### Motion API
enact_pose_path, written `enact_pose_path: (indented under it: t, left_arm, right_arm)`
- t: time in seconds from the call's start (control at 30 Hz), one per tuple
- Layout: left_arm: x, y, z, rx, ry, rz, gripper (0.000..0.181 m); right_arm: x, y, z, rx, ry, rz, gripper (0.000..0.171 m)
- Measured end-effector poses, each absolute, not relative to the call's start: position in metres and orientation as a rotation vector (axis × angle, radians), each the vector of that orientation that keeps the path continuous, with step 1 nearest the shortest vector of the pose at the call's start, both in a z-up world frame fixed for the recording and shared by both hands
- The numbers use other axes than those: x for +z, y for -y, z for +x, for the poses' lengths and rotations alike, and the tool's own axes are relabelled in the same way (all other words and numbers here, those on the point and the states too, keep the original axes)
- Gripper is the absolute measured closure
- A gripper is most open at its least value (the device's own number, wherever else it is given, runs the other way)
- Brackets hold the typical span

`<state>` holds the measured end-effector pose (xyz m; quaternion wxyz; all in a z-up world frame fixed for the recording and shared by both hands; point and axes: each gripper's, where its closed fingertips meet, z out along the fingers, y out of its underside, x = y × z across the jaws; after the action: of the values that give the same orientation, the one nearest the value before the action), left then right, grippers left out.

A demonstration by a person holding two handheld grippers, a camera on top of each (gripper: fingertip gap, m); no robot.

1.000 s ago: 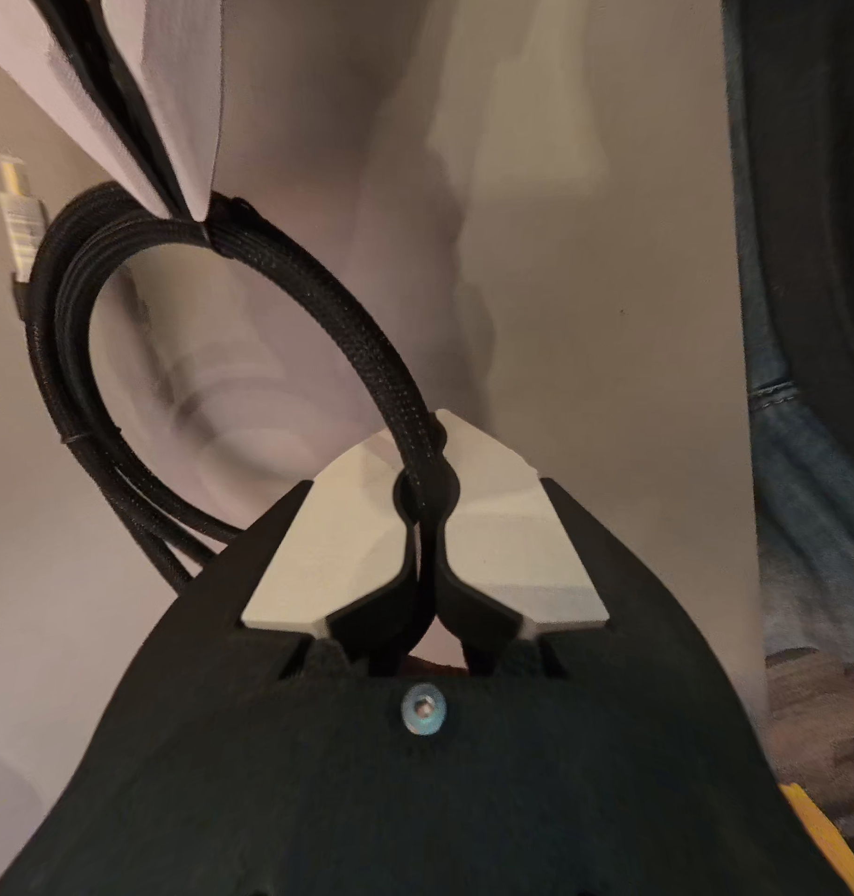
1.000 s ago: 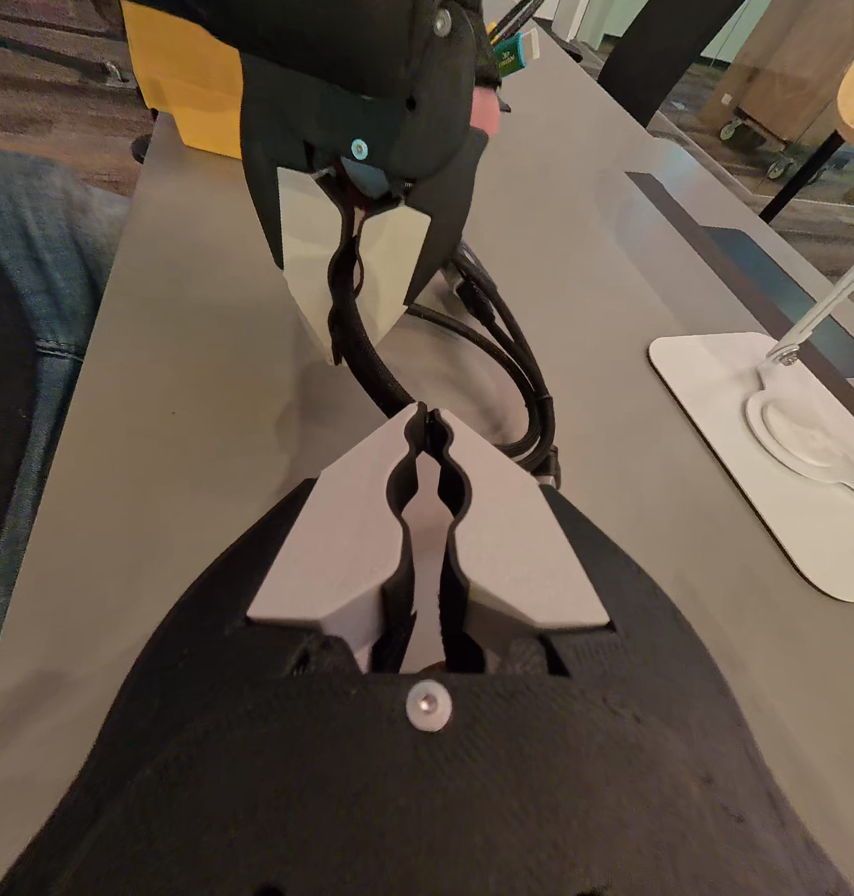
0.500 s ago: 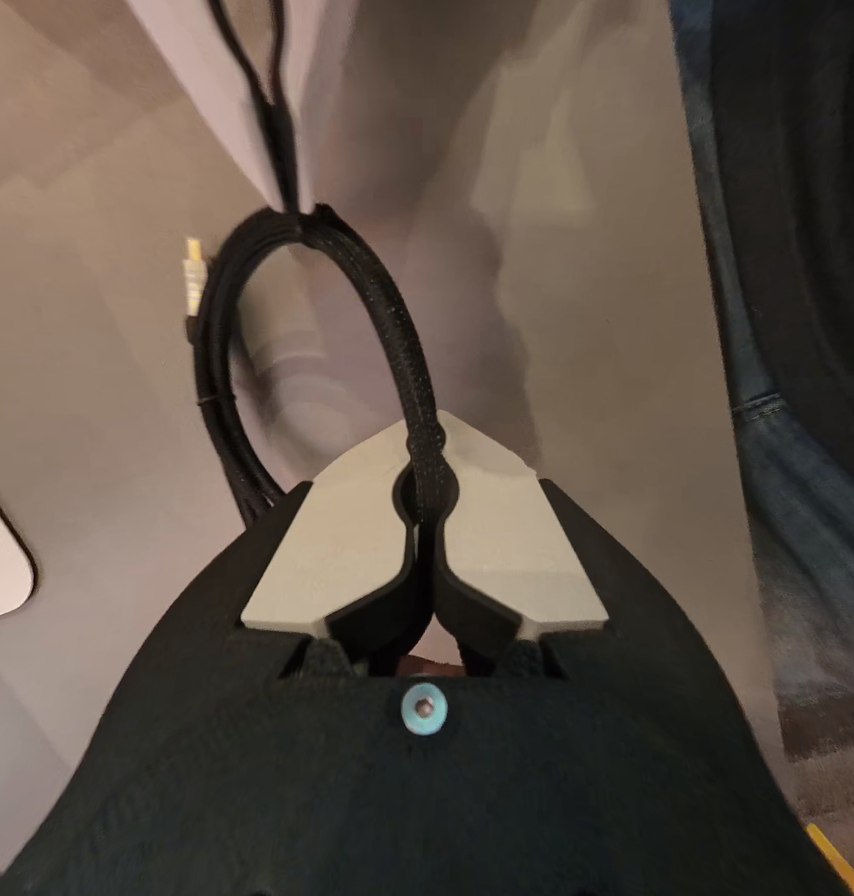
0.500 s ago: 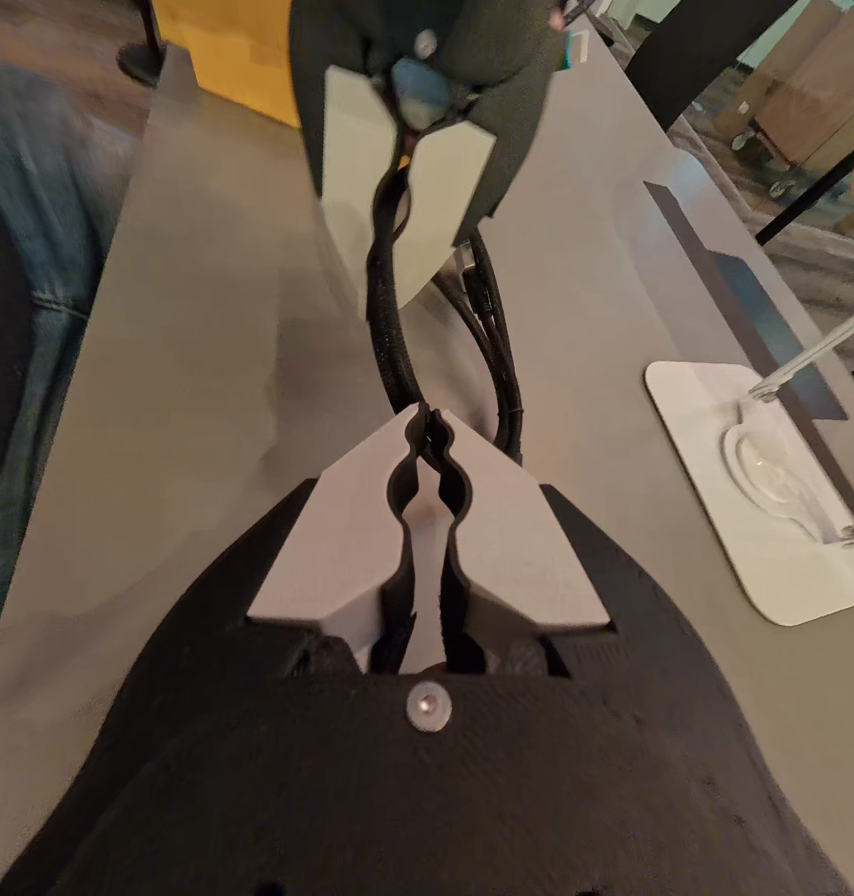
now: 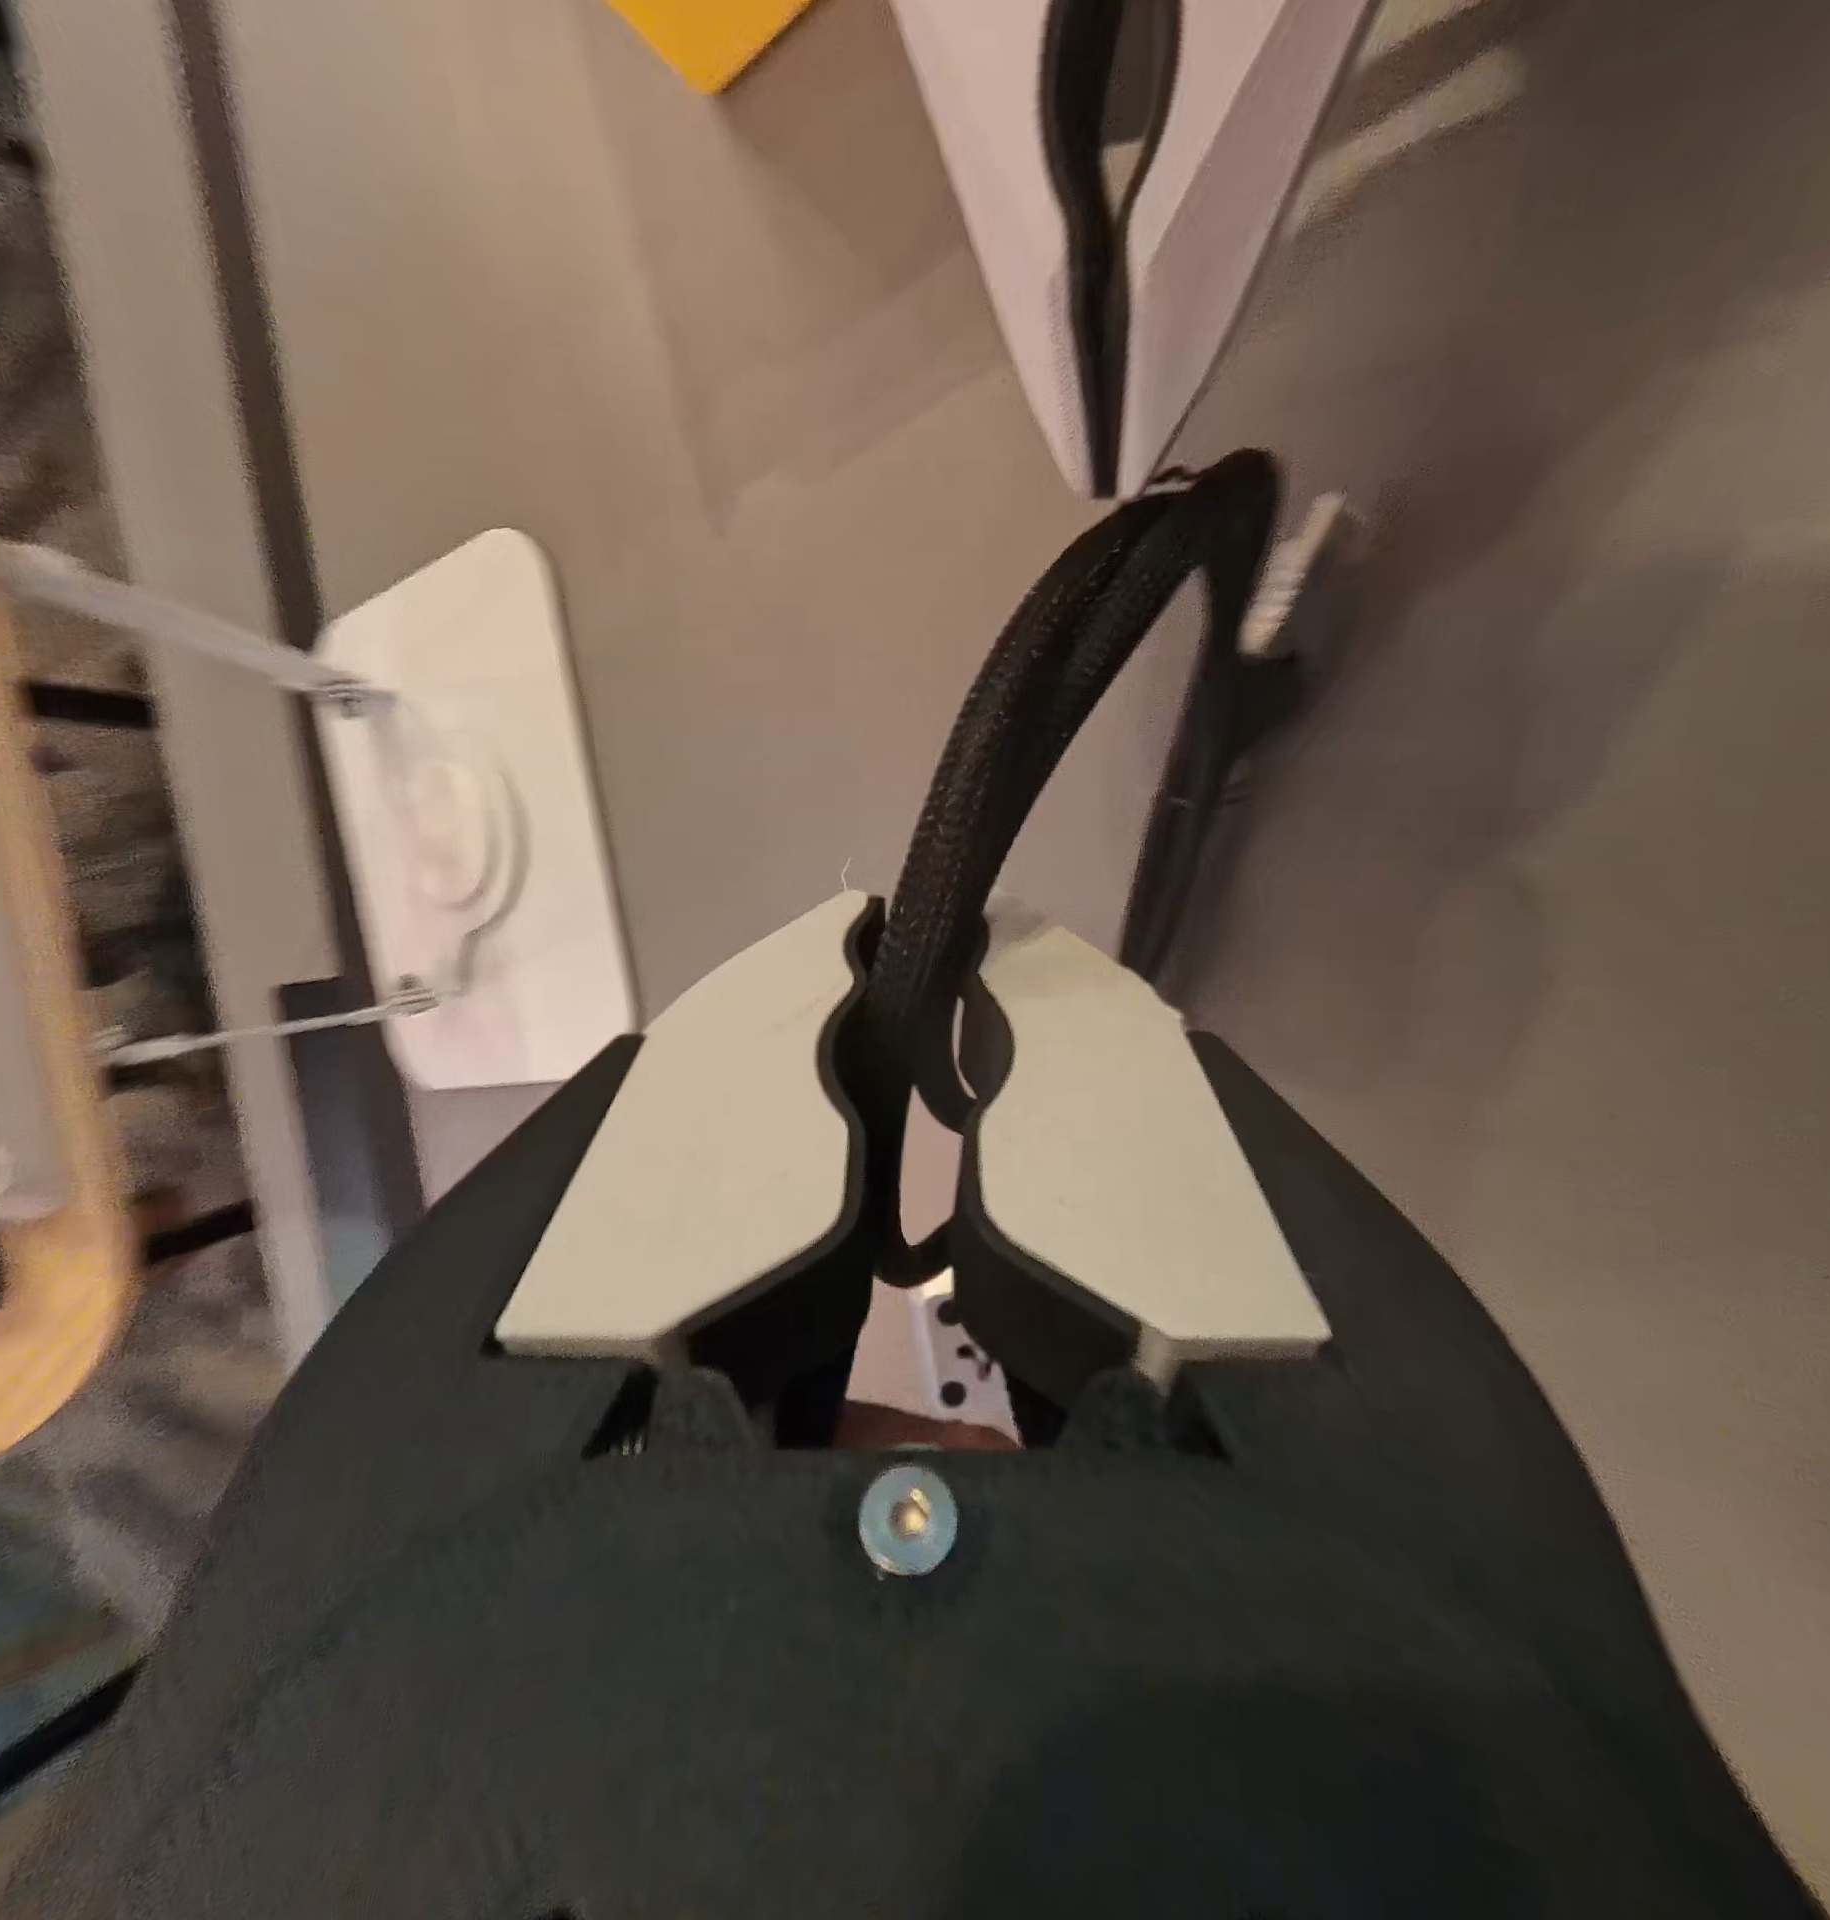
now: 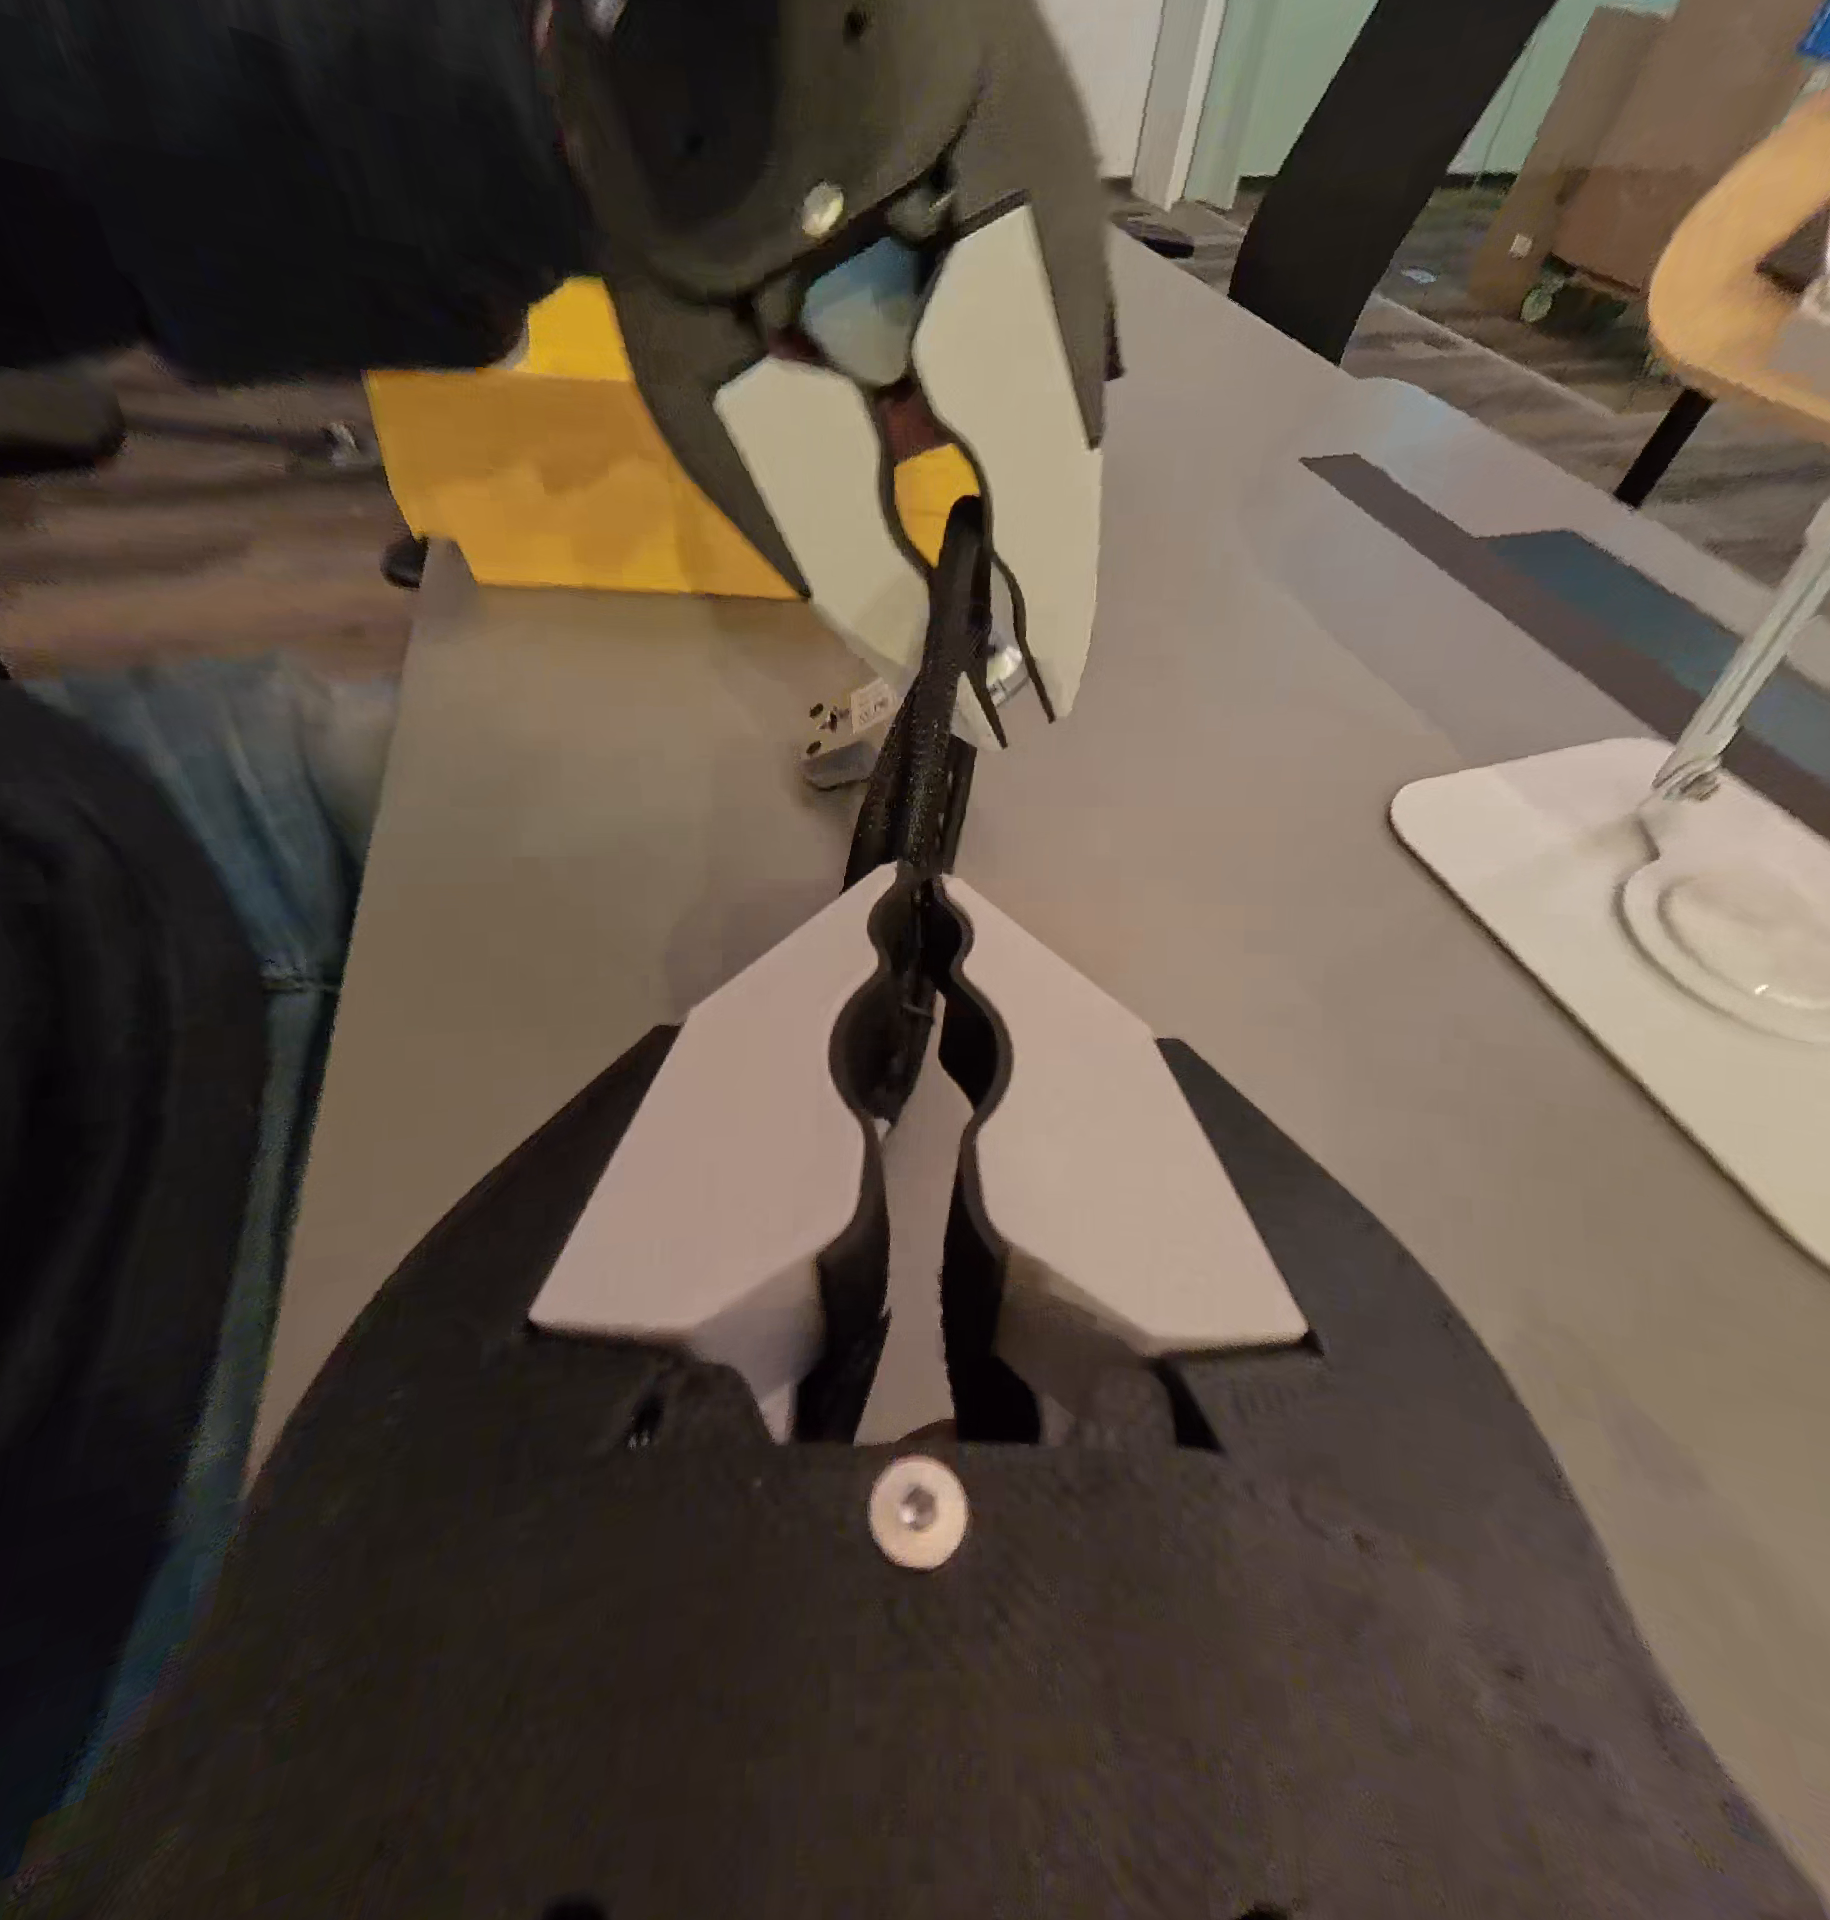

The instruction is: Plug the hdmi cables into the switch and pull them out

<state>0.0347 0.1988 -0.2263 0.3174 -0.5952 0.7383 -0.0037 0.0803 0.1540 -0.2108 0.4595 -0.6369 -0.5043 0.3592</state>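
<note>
A black braided hdmi cable is bundled in a loop and hangs stretched between my two grippers above the grey table. My right gripper is shut on one side of the loop. My left gripper is shut on the other side. It shows from the front in the right wrist view. A silver plug sticks out of the bundle by the right gripper. A small grey box with a label, which may be the switch, lies on the table under the left gripper.
A white lamp base with a metal stem stands on the table to the right. A yellow box sits past the table's far end. A person's jeans-clad leg is along the left edge. A dark strip runs along the table's right side. Some 7 cm of space lies between my two pairs of fingers. It is some 25 cm from my left tips to the white lamp base. It is also in sight in the left wrist view.
Both grippers have lifted the cable bundle and drawn it straighter between them. The left gripper has swung round, so the lamp base now shows in its view. The small grey box has come into sight.
</note>
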Motion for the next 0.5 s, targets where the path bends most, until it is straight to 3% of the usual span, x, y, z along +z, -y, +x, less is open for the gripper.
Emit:
enact_pose_path:
  t: [0.17, 0.27, 0.5]
  left_arm:
    - [-0.214, -0.228, 0.042, 0.311, -1.603, -1.383, 0.166]
    - [-0.206, -0.233, 0.044, 0.378, -1.475, -1.315, 0.173]
    - [-0.220, -0.233, 0.042, 0.397, -1.866, -1.440, 0.178]
  right_arm:
    - [-0.213, -0.158, 0.081, 0.990, 1.123, -1.650, 0.171]
    - [-0.214, -0.158, 0.082, 0.980, 1.123, -1.677, 0.171]
    - [-0.217, -0.153, 0.076, 0.560, 1.386, -1.538, 0.171]
